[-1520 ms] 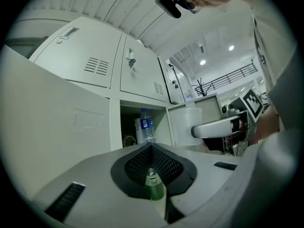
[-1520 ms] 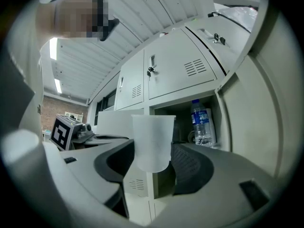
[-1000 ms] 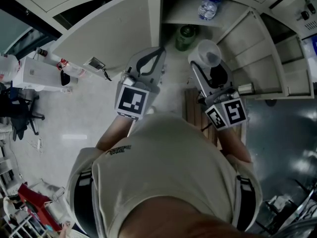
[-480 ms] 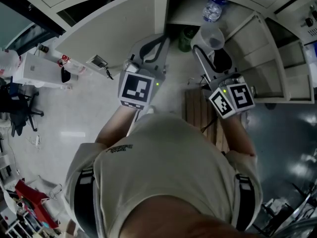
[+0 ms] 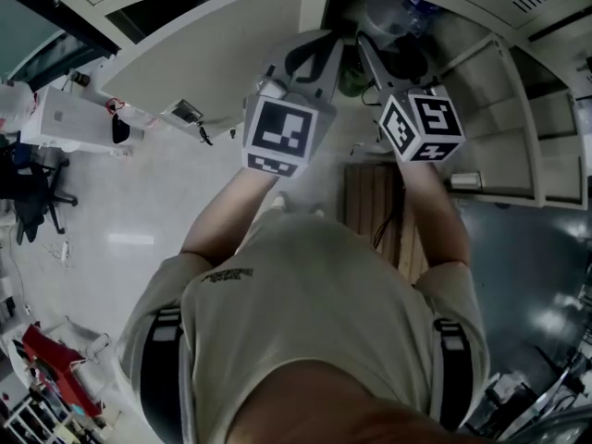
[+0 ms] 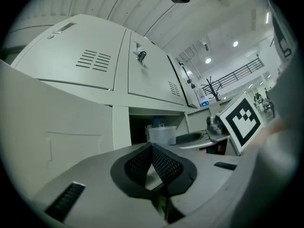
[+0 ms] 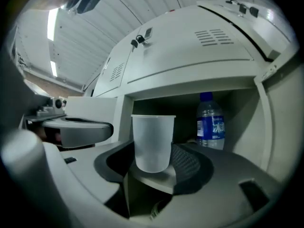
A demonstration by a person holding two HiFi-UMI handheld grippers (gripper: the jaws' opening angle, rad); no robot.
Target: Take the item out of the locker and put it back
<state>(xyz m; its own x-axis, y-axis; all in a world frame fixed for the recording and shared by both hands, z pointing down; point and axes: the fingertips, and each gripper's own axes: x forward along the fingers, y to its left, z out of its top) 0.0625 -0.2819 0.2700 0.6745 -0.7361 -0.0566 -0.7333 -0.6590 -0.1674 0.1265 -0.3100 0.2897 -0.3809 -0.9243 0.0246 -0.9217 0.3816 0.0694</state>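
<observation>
The right tongs have their jaws set well apart but pressed on the lower part of a translucent plastic cup. The cup stands upright between them, rim up, its base clear of anything beneath. They point level, straight at the mouth of the pale grey metal locker, and the cup sits just in front of the open compartment rather than inside it.

Deeper in, beyond the right tongs and off to their right, stands a clear water bottle with a blue cap and blue label. It is apart from the cup.

The left tongs ride just to the left of the right pair. Their mesh pads are closed to a point with nothing between them. Past them to their left is the locker's swung-open grey door.

I take this for the putting-back leg, with the cup out and aimed at the shelf, though the stance alone would also suit a cup just drawn out.

If it is going back, the next move calls for a steady, level push into the compartment. The cup has to stay upright and left of the bottle so the two do not knock. Then it needs lowering until its base meets the shelf, and only then should the jaws spread. The cup looks light and thin-walled, so a hard squeeze could buckle it and a hasty release could tip it. The left tongs need only stay clear of the door.
</observation>
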